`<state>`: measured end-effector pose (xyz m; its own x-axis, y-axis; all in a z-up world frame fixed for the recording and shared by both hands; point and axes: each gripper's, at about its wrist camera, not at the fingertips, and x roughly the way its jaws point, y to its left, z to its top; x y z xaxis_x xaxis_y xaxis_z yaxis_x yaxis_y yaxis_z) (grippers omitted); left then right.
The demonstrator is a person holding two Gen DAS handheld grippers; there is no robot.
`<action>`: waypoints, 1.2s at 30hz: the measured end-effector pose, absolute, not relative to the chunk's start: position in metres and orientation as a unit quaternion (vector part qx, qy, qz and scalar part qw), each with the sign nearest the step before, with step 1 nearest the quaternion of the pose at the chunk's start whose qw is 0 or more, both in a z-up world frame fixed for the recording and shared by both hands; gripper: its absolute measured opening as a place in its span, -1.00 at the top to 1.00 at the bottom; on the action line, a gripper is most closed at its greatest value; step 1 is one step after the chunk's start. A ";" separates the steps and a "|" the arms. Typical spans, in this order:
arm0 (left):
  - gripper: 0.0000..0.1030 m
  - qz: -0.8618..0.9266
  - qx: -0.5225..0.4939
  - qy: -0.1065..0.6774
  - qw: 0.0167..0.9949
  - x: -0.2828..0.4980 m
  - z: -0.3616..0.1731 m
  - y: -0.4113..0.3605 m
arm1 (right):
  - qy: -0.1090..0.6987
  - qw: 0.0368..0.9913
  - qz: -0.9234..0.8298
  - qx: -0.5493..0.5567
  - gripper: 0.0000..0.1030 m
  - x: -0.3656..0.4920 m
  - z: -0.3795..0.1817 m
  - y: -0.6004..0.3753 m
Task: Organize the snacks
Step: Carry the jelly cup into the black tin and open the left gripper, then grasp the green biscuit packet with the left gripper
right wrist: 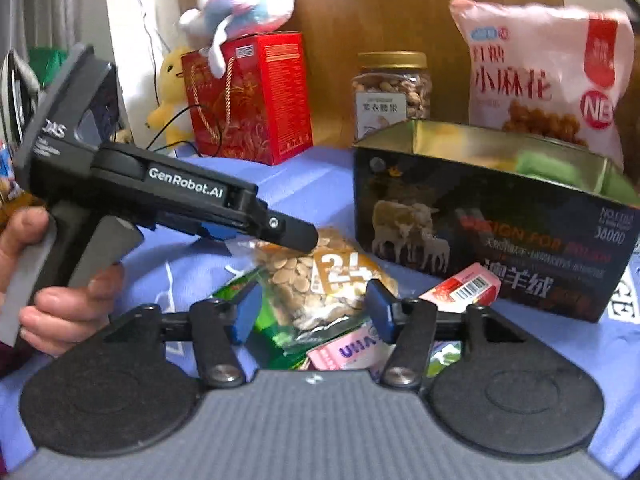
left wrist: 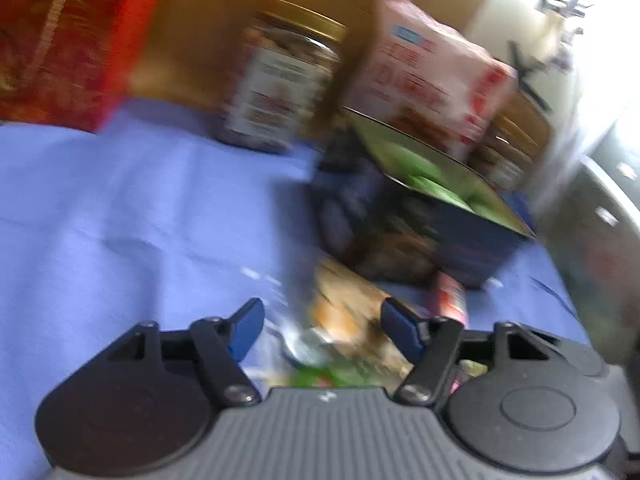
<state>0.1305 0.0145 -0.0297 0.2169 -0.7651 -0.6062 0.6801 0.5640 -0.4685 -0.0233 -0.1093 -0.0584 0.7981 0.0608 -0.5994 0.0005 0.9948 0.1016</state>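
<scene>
A clear bag of pale seeds (right wrist: 316, 276) with a "24" label lies on the blue cloth in a heap of small packets. My right gripper (right wrist: 314, 312) stands open just above it, one blue pad on each side, neither pressing. My left gripper (right wrist: 300, 236), held in a hand (right wrist: 60, 312), comes in from the left with its tip over the bag's far end. In the blurred left wrist view, the left gripper (left wrist: 324, 330) is open with the seed bag (left wrist: 344, 312) between and below its pads. The open dark tin (right wrist: 480, 232) holds something green.
A pink packet (right wrist: 348, 350), a red-and-white barcoded packet (right wrist: 464, 288) and a green packet (right wrist: 272, 328) lie around the seed bag. At the back stand a red gift box (right wrist: 248, 96) with a plush toy (right wrist: 240, 4), a nut jar (right wrist: 392, 88) and a pink snack bag (right wrist: 540, 72).
</scene>
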 end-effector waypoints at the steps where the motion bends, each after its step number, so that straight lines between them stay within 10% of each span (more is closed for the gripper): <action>1: -0.17 -0.479 -0.055 0.424 0.766 0.126 -0.030 0.013 | 0.318 0.947 0.015 0.050 -0.16 -0.027 -0.058 -0.107; 15: 0.01 -0.503 -0.023 0.381 0.775 0.063 -0.014 0.017 | 0.303 0.950 -0.033 0.068 -0.16 -0.090 -0.057 -0.099; 24: 0.06 -0.505 -0.046 0.348 0.788 0.034 0.004 0.049 | 0.298 0.950 -0.011 0.087 0.43 -0.107 -0.054 -0.082; 33: -0.07 -0.488 -0.075 0.370 0.787 0.024 -0.010 0.096 | 0.303 0.951 0.056 0.029 0.40 -0.123 -0.048 -0.044; 36: -0.17 -0.473 -0.091 0.381 0.789 0.029 -0.016 0.108 | 0.321 0.945 0.050 0.017 0.03 -0.117 -0.057 -0.039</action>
